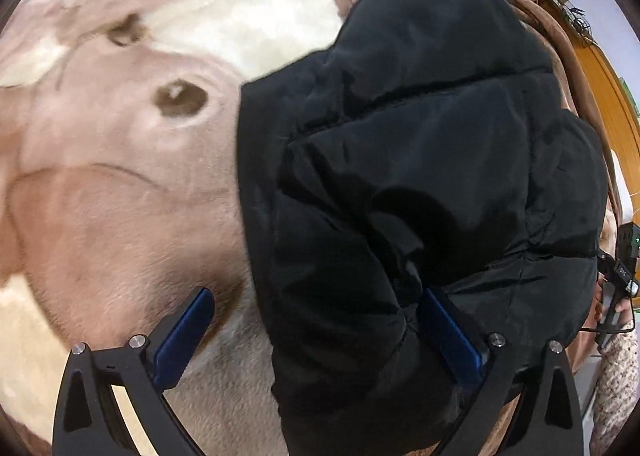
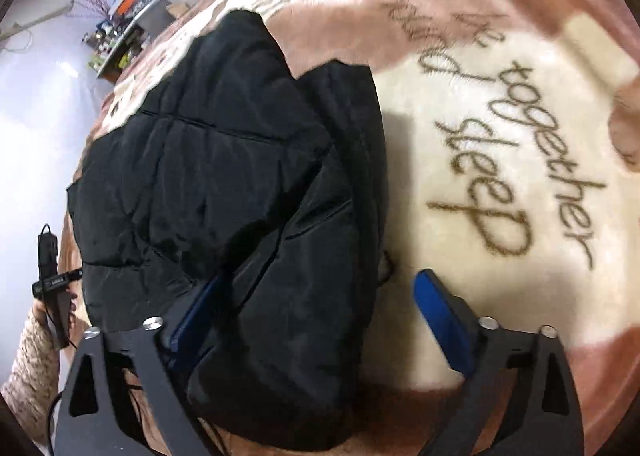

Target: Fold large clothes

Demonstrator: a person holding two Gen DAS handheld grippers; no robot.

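A black puffer jacket lies bunched and partly folded on a pink and cream plush blanket. My left gripper is open, its jaws wide apart; the jacket's near left edge lies between the blue pads, the right pad against the fabric. In the right wrist view the jacket fills the left half. My right gripper is open too, straddling the jacket's near right edge, left pad partly sunk into the fabric, right pad over the blanket.
The blanket carries brown script reading "together sleep". A wooden door and wall stand at the right. A cluttered shelf stands by a white wall at far left. The other gripper and a knitted sleeve show at each view's edge.
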